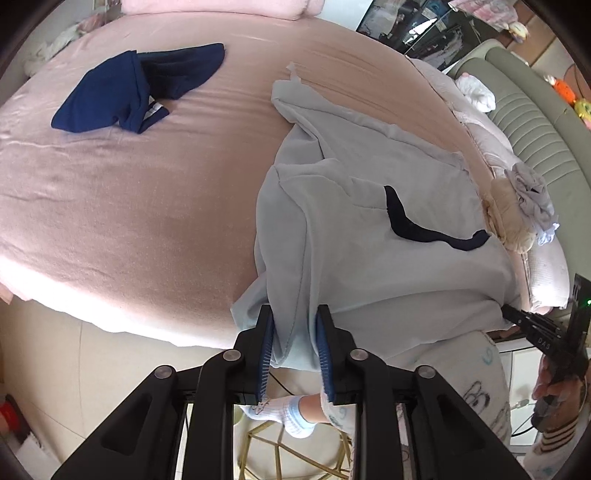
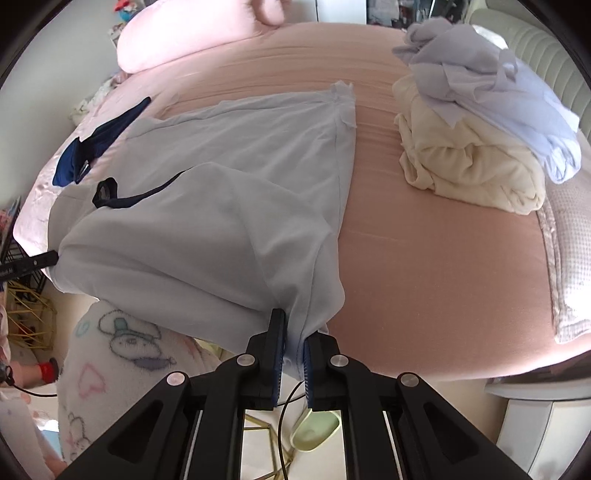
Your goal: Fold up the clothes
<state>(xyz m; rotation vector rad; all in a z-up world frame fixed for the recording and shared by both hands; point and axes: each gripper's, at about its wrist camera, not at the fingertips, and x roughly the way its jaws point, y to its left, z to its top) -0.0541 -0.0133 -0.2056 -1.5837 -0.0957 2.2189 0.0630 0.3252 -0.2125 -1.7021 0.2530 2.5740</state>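
Note:
A pale blue garment [image 1: 369, 229] with a dark navy neck trim [image 1: 402, 225] lies partly folded over itself on the pink bed [image 1: 129, 206]. My left gripper [image 1: 295, 325] is shut on its near-left edge at the bed's rim. In the right wrist view the same pale blue garment [image 2: 236, 192] stretches away from me, and my right gripper [image 2: 293, 332] is shut on its near-right corner. The right gripper's black tip [image 1: 524, 317] shows at the garment's right side in the left wrist view. The left gripper's tip [image 2: 40, 260] shows at the far left in the right wrist view.
A dark blue garment [image 1: 133, 92] lies at the bed's far left. A cream bundle [image 2: 469, 162] topped by a lilac cloth [image 2: 491, 81] sits at the right side. A pink pillow [image 2: 184, 33] lies at the head. Patterned fleece trousers [image 2: 122, 354] and a socked foot [image 1: 291, 413] stand at the bed's edge.

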